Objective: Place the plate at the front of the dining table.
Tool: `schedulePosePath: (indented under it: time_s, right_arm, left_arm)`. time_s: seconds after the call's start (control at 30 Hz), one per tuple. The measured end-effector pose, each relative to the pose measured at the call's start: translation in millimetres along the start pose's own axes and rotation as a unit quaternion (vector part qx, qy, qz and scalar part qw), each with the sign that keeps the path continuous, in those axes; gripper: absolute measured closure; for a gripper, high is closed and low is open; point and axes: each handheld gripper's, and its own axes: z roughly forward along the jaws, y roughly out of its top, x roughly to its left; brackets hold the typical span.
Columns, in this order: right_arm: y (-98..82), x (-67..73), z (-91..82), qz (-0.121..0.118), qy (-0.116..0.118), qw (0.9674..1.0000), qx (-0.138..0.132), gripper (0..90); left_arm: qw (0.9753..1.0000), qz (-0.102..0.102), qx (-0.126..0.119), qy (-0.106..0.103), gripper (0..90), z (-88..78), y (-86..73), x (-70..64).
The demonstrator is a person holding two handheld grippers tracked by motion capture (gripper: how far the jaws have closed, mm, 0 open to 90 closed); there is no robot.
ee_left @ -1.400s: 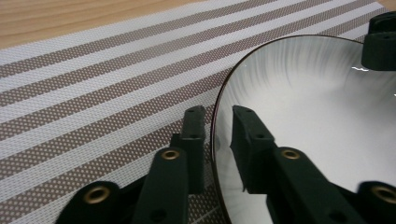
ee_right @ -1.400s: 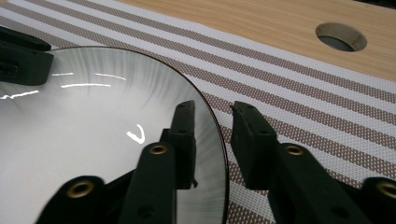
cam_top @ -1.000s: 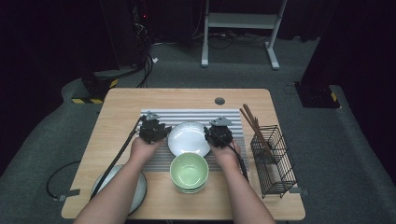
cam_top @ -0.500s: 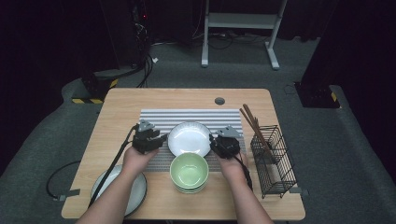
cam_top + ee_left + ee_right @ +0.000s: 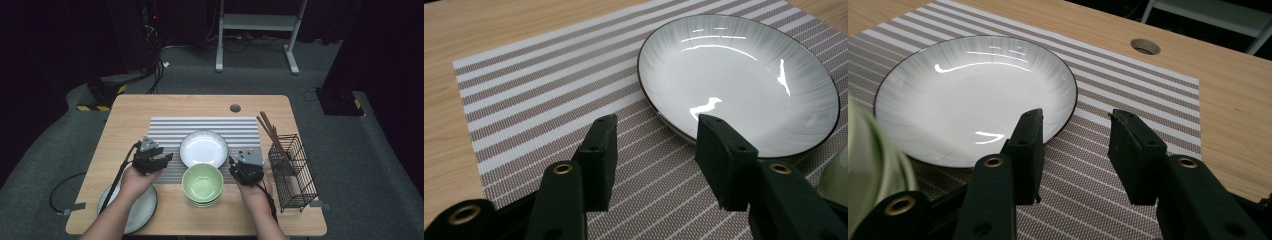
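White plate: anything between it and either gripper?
Nothing visible. The plate lies bare on the striped mat, with the left gripper and right gripper open beside it. The green bowls sit nearer the person.

The high view looks forward and down over the white plate [image 5: 203,149]; both gripper views face it closely from opposite sides.

Plate [image 5: 203,148] on mat [image 5: 170,131], behind bowls [image 5: 202,184]

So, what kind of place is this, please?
Probably a recording studio or lab set up as a dining table: dark curtained surroundings, a wooden table with a striped placemat, and cables on the grey floor.
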Motion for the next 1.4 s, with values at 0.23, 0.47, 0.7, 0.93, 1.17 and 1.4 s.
schedulePosePath:
  time_s: [0.23, 0.47, 0.7, 0.93, 1.17, 1.4]
  right_arm:
    - [-12.4, 6.3, -15.9, -0.001, -0.004, 1.0000, 0.003, 55.0]
    - [-32.6, 9.2, -28.6, -0.001, -0.006, 0.9997, 0.023, 53.7]
    - [-53.8, 6.6, -27.5, 0.007, -0.005, 0.9995, 0.031, 52.8]
    - [-63.1, 4.1, -24.8, 0.013, 0.012, 0.9990, 0.042, 51.2]
    - [-67.2, 4.2, -21.9, 0.008, 0.006, 0.9983, 0.058, 49.2]
    - [-68.0, 4.1, -21.4, 0.014, 0.009, 0.9978, 0.065, 47.6]
  left_arm:
    - [0.9997, 0.008, 0.023, -0.006, 48.1, -5.1, -7.1, -3.9]
    - [0.9983, 0.025, 0.052, -0.010, 43.4, -11.2, -9.3, -8.3]
    - [0.9959, 0.030, 0.084, -0.014, 41.2, -12.5, -11.1, -10.4]
    - [0.9922, 0.059, 0.108, -0.014, 41.8, -12.5, -10.9, -17.1]
    - [0.9846, 0.071, 0.160, -0.010, 35.9, -7.0, -12.1, -18.9]
    - [0.9753, 0.083, 0.204, -0.012, 33.2, -1.5, -4.8, -20.9]
